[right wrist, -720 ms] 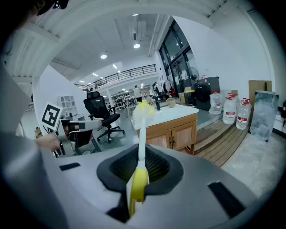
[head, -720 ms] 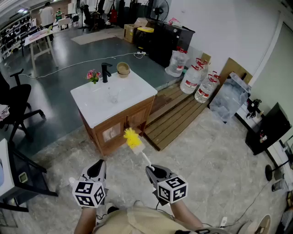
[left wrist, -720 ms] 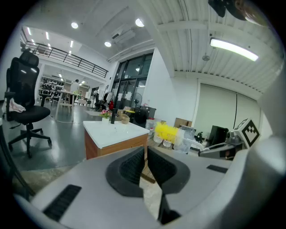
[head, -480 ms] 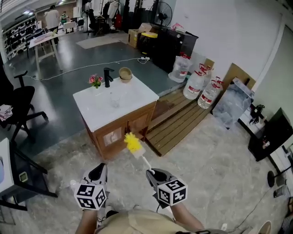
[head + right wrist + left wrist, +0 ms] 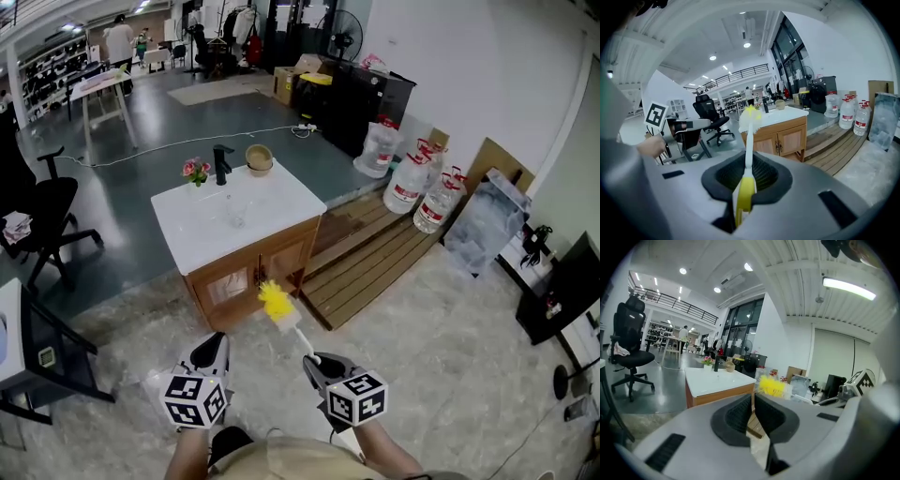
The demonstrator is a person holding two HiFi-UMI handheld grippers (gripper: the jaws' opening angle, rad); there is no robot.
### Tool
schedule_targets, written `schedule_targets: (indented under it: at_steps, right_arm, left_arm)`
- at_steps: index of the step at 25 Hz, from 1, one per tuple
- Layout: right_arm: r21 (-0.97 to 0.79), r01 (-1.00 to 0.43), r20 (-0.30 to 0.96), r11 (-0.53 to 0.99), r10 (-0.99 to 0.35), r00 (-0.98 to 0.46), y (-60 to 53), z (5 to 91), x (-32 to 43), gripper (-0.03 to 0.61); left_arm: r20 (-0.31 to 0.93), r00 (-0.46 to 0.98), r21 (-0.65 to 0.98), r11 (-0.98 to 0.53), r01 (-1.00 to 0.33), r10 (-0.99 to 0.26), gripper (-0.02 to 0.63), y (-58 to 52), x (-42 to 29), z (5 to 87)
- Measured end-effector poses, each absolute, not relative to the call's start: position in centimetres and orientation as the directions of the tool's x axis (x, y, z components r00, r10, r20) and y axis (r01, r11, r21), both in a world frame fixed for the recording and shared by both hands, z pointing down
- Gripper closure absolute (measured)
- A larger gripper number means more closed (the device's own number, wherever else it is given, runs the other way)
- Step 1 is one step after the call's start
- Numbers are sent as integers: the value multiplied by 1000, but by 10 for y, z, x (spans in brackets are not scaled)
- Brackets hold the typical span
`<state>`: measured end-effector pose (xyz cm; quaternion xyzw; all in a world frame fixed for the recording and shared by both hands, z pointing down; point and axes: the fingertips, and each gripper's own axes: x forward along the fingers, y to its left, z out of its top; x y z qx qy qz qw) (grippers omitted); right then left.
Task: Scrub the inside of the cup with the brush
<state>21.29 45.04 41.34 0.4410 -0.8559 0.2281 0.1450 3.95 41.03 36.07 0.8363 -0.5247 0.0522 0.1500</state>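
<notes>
**Brush gripped, cup far off on the vanity**

From my seat at the controls, the right gripper (image 5: 315, 360) is clamped on the brush (image 5: 276, 303). In the right gripper view its jaws pinch the yellow lower part of the handle. The white stem runs straight out ahead of them, up to the yellow bristle head. In the head view that bristle head points up and to the far left, toward the wooden vanity cabinet (image 5: 255, 277).

The left gripper (image 5: 211, 344) sits just left of the right one, at about the same nearness. In the left gripper view its jaws are pressed together with nothing between them.

The cup (image 5: 235, 213) is faint to me, a clear glass standing near the middle of the white countertop (image 5: 202, 236). It is well apart from both grippers and from the brush. At the countertop's far edge I see a black faucet (image 5: 221, 162), pink flowers (image 5: 195, 170) to its left and a tan bowl (image 5: 259, 156) to its right.

To the right of the vanity lies a slatted wooden platform (image 5: 367, 246). Large water bottles (image 5: 410, 186) stand beyond it by the wall. A black office chair (image 5: 39, 217) stands at the left.
</notes>
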Motion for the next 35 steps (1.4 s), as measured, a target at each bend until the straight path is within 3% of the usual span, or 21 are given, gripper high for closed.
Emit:
schedule_targets:
  at_steps: [16,35]
  right_arm:
    - [-294,-802,480,520,-646,-594,422,428,208,529]
    - [-283,-828,487,483,-672,-558,259,420,145,529]
  left_arm:
    - [239,444,183,-409,-894,-864,581,339,43,364]
    - [345,532,186,-499,-847,-774,581,200,-4,408]
